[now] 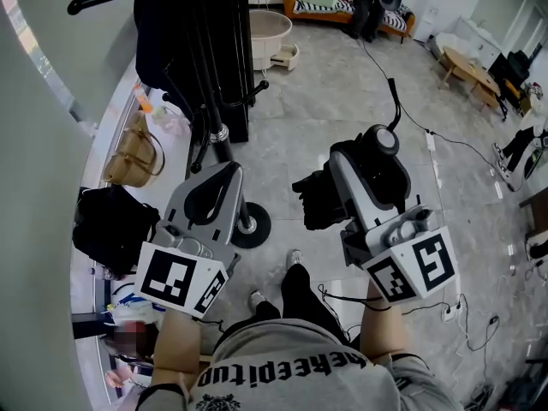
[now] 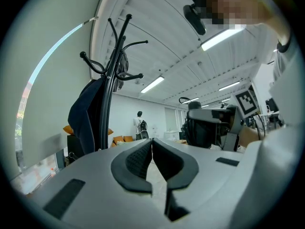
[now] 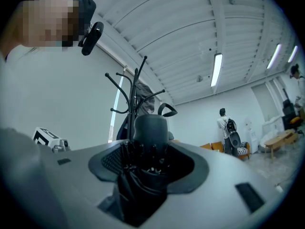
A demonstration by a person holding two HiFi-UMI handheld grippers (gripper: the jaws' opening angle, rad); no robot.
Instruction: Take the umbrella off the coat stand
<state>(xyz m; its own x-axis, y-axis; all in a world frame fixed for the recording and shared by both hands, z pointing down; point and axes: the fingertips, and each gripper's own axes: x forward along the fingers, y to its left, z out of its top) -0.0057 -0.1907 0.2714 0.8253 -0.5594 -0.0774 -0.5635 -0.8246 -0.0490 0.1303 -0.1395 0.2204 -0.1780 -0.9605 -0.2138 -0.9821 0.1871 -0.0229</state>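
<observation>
The umbrella [image 3: 143, 185], black folded fabric with ribs bunched under a rounded cap, is clamped in the right gripper [image 3: 148, 152], apart from the stand [image 3: 135, 92]; the left gripper [image 2: 151, 149] is closed on nothing, ribbed pads together; a woven bag [image 1: 133, 154] is shown only by the head view.

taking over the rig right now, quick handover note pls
Left gripper: jaws together, nothing between them, held near the foot of the coat stand.
Right gripper: shut on the folded black umbrella, gripped near its handle end.
Things: the umbrella is clear of the stand, out over the open floor. A dark coat hangs on the stand.
Done: the umbrella looks to be off the stand.
Left: probably only to keep the grip and carry it away or set it down.
</observation>
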